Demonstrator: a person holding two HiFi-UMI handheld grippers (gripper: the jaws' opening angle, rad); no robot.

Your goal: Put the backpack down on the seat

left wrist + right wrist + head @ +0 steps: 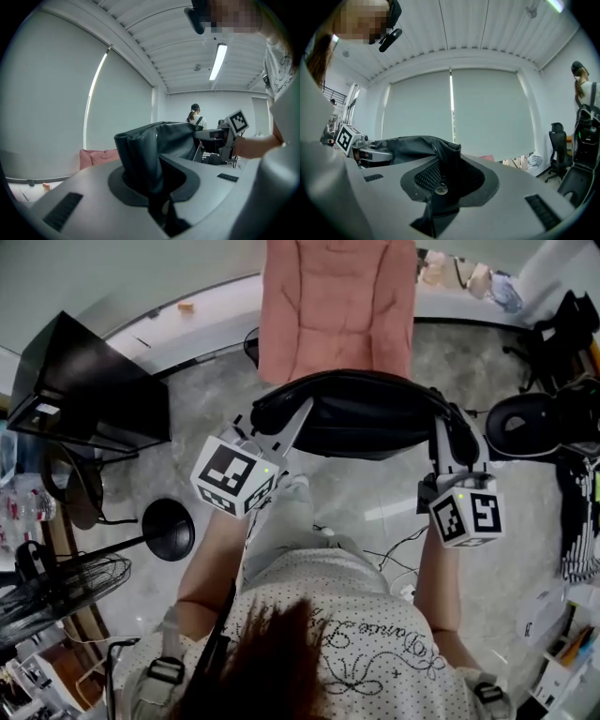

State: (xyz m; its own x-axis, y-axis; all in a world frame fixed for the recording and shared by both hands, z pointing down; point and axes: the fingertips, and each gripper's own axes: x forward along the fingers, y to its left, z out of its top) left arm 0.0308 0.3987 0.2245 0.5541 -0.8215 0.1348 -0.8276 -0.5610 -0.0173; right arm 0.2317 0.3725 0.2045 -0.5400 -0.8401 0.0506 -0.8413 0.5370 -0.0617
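A black backpack (361, 413) hangs stretched between my two grippers, above the floor and just in front of the pink padded seat (337, 306). My left gripper (289, 425) is shut on the bag's left end; a fold of black fabric (150, 150) fills its jaws. My right gripper (450, 442) is shut on the bag's right end, with dark fabric (445, 159) pinched between its jaws. In the left gripper view the pink seat (96, 157) shows low at the left, behind the bag. The underside of the bag is hidden.
A black monitor (84, 385) stands at the left, with a round stand base (169, 529) and a floor fan (56, 592) below it. A black office chair (530, 423) is at the right. Cables (394, 549) lie on the floor. Another person (195, 115) stands far back.
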